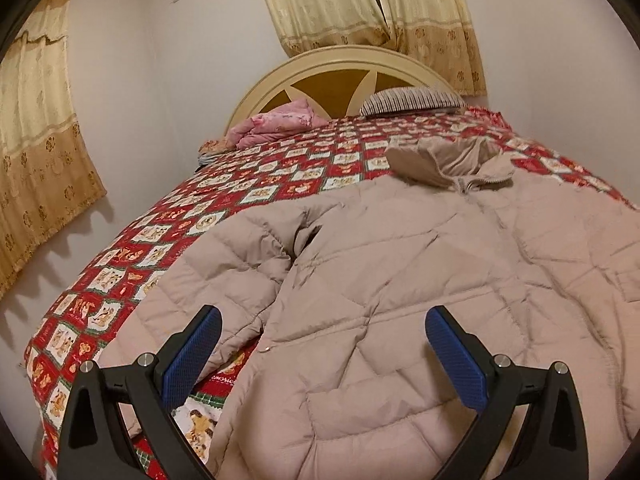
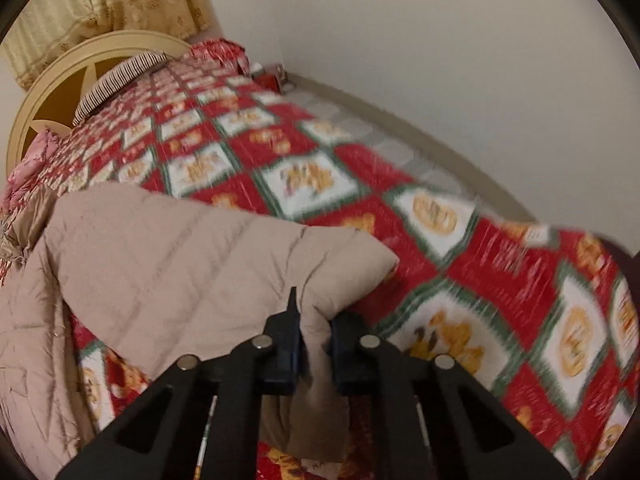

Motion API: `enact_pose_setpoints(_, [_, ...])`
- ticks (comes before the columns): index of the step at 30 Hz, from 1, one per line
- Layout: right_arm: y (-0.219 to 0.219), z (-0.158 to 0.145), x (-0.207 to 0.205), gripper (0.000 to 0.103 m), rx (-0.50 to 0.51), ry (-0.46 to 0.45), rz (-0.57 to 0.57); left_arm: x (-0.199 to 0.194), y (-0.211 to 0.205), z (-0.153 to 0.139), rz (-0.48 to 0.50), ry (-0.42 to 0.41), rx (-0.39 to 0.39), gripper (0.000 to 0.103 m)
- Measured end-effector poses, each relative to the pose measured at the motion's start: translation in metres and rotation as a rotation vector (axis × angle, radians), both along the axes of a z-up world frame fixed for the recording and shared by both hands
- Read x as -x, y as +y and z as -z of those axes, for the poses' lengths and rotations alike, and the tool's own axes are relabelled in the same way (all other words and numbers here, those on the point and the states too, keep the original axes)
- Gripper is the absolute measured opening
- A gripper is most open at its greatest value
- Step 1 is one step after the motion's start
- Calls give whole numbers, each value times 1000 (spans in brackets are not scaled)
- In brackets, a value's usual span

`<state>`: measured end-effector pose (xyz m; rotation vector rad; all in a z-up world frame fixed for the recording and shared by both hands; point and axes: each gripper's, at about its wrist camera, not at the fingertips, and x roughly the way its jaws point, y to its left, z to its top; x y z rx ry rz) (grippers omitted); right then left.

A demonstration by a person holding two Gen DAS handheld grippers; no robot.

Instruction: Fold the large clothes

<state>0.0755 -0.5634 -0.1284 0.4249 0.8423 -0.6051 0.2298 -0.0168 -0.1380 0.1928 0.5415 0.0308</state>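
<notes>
A large beige quilted puffer jacket (image 1: 400, 264) lies spread on the bed, its hood (image 1: 452, 160) toward the headboard and one sleeve (image 1: 224, 276) lying at its left side. My left gripper (image 1: 320, 344) is open and empty, hovering just above the jacket's lower part, its blue pads (image 1: 192, 356) apart. In the right wrist view my right gripper (image 2: 314, 344) is shut on the jacket's other sleeve (image 2: 200, 256) and holds it lifted above the bedspread. The right wrist view is motion-blurred.
The bed carries a red patterned quilt (image 1: 120, 276), also in the right wrist view (image 2: 460, 280). A pink folded blanket (image 1: 276, 122) and a striped pillow (image 1: 412, 100) lie by the cream headboard (image 1: 336, 60). Curtains (image 1: 36, 128) hang at left. A wall runs along the bed's right side (image 2: 440, 60).
</notes>
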Motion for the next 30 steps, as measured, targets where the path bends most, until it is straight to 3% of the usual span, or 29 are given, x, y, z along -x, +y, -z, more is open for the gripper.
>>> enact_pose_setpoints(12, [65, -116, -61, 12, 338, -93, -116, 33, 12, -39, 35, -92, 53, 102])
enact_pose_setpoints(19, [124, -150, -98, 11, 477, -134, -239, 42, 15, -43, 40, -94, 63, 102])
enact_pose_setpoints(30, [226, -177, -149, 11, 645, -190, -438, 48, 14, -44, 48, -97, 65, 102])
